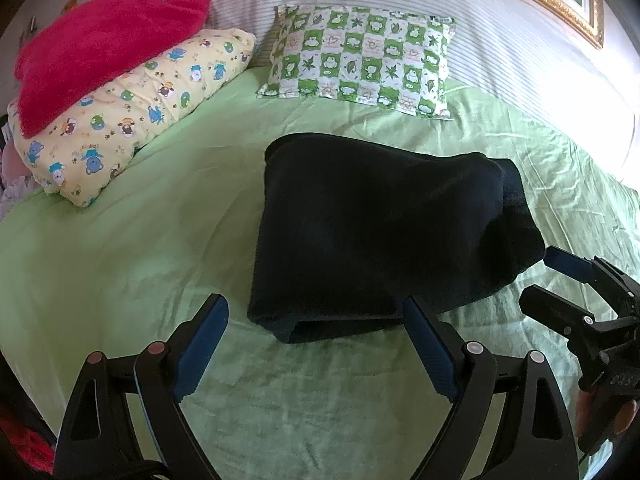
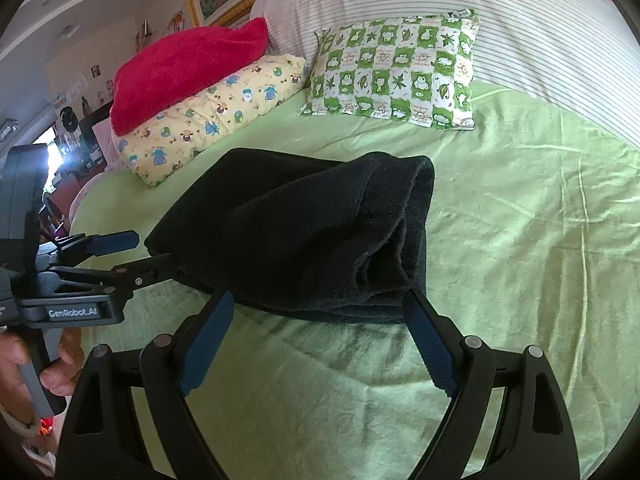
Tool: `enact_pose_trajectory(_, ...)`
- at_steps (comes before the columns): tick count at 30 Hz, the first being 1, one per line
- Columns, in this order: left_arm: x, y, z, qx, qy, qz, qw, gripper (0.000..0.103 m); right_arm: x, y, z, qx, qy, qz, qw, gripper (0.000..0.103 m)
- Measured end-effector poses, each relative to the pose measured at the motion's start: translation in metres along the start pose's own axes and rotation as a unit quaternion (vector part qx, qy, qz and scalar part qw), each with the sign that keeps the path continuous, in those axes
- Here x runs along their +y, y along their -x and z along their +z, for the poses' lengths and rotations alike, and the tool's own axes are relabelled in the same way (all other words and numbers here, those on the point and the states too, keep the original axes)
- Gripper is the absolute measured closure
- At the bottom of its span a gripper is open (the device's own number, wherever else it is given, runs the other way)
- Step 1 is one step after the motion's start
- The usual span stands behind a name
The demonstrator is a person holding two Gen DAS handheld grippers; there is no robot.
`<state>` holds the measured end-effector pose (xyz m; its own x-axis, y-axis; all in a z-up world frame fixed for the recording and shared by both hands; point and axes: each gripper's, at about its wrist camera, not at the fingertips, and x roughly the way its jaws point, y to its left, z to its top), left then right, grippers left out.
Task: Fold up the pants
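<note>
Left gripper (image 1: 316,316): jaws spread wide, nothing between the blue pads, poised at the near edge of the pants; the right-hand pad's tip sits at the fabric's near edge, contact not clear.
Right gripper (image 2: 320,312): jaws likewise wide and empty, its tips at the near hem on the other side.
Pants (image 1: 380,232): dark, folded into a compact bundle, lying mid-bed on the green sheet (image 1: 140,240).
Right wrist view only: the stacked layers at the bundle's open end, and a hand (image 2: 24,364) gripping the left tool's handle.
Left wrist view only: the bundle's flat top face and rolled far corner.
Beyond: a green checked pillow (image 1: 360,60), a yellow cartoon pillow (image 1: 132,112) bearing a red towel (image 1: 100,48), a striped headboard cushion (image 1: 500,20).
</note>
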<state>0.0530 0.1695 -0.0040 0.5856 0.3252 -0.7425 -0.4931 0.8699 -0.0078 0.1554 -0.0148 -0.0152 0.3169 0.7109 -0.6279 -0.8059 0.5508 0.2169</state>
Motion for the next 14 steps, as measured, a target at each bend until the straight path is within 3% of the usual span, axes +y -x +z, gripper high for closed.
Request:
enact_pose_trajectory(9, -0.006, 0.001, 0.011, -0.024, 0.003, 0.003, 0.9997, 0.013, -0.004, 0.002, 0.001, -0.005, -0.013, -0.001, 1.0, 0.016)
enact_pose_trajectory(14, -0.007, -0.004, 0.013, -0.006, 0.008, -0.008, 0.9999, 0.013, -0.006, 0.006, -0.001, -0.008, -0.021, -0.001, 1.0, 0.016)
